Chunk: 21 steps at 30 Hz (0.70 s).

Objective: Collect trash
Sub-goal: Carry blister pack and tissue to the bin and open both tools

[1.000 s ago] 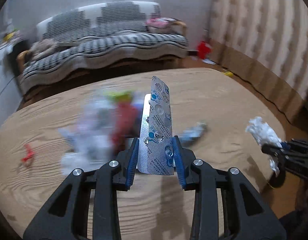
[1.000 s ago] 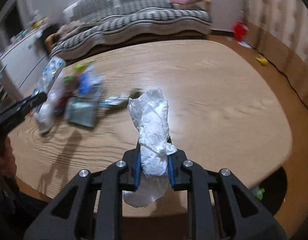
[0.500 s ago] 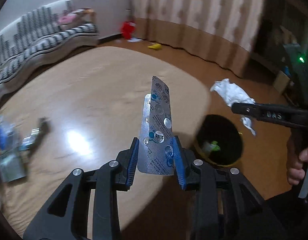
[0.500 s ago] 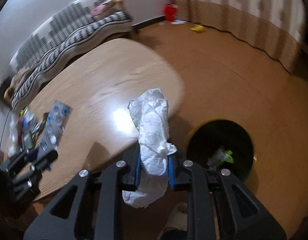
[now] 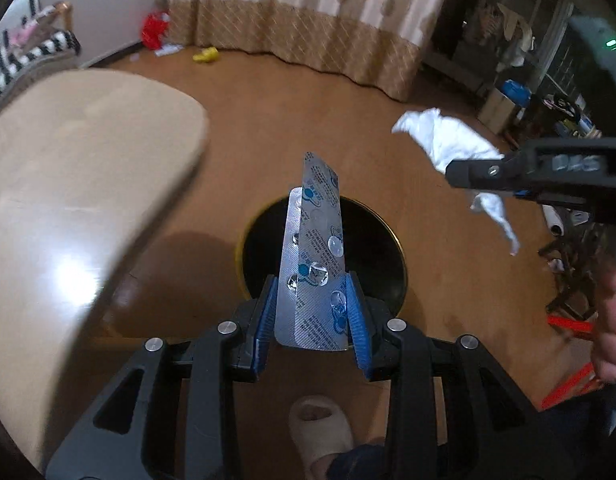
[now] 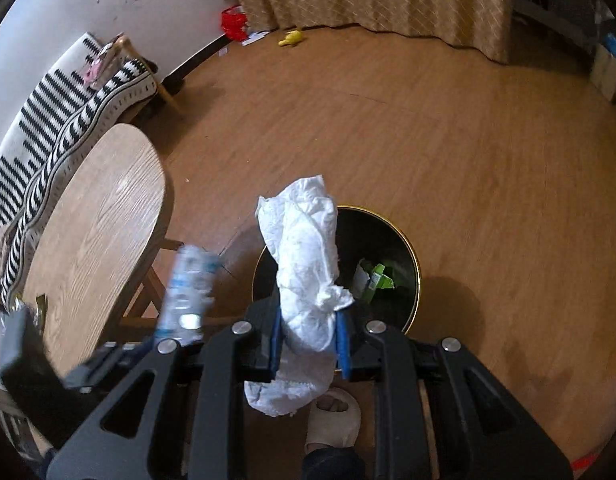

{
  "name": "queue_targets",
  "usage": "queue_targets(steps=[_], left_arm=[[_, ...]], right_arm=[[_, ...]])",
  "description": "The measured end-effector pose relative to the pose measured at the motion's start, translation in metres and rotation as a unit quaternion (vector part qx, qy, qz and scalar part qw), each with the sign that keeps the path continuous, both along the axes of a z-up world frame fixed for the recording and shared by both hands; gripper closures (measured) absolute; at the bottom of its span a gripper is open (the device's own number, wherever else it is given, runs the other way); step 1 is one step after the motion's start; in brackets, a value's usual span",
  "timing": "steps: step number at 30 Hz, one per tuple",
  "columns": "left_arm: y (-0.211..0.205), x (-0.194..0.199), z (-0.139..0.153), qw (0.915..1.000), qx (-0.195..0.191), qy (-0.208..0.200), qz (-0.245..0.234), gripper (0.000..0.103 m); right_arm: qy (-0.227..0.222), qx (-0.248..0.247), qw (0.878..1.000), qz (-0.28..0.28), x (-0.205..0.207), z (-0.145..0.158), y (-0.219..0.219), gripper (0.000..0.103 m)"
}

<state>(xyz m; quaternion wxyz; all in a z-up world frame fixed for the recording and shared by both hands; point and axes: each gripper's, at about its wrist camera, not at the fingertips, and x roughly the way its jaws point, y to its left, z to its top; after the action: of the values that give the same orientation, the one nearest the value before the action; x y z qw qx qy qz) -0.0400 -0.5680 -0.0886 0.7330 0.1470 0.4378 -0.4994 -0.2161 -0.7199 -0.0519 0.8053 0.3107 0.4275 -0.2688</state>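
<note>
The left gripper [image 5: 311, 312] pinches empty blister packs [image 5: 313, 264] upright, directly over the black waste bin [image 5: 381, 264] on the floor, evidently poised for dropping. The right gripper [image 6: 310, 340] clamps a crumpled white tissue [image 6: 304, 264] above the same bin's near rim, beside a green wrapper [image 6: 377, 278] inside.

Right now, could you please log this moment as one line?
left gripper: holds silver blister pack | right gripper: holds white crumpled tissue | both above round black bin
</note>
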Motion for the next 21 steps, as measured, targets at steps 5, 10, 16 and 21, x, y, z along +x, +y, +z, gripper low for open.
queue_targets(steps=[5, 10, 16, 21], left_arm=[[-0.028, 0.001, -0.028, 0.9998, 0.010, 0.018, -0.006, 0.070], [-0.046, 0.006, -0.043, 0.9994, 0.018, 0.028, -0.007, 0.069], [-0.052, 0.010, -0.046, 0.9997, 0.016, 0.019, 0.001, 0.036], [-0.049, 0.011, -0.039, 0.9998, 0.007, 0.018, -0.001, 0.034]], right_arm=[[0.008, 0.001, 1.000, -0.005, 0.001, -0.003, -0.006, 0.082], [0.013, 0.001, 1.000, -0.011, 0.006, -0.007, -0.008, 0.082], [0.022, 0.001, 1.000, -0.011, 0.012, -0.013, -0.007, 0.082], [0.027, 0.003, 1.000, -0.011, 0.015, -0.017, -0.007, 0.082]])
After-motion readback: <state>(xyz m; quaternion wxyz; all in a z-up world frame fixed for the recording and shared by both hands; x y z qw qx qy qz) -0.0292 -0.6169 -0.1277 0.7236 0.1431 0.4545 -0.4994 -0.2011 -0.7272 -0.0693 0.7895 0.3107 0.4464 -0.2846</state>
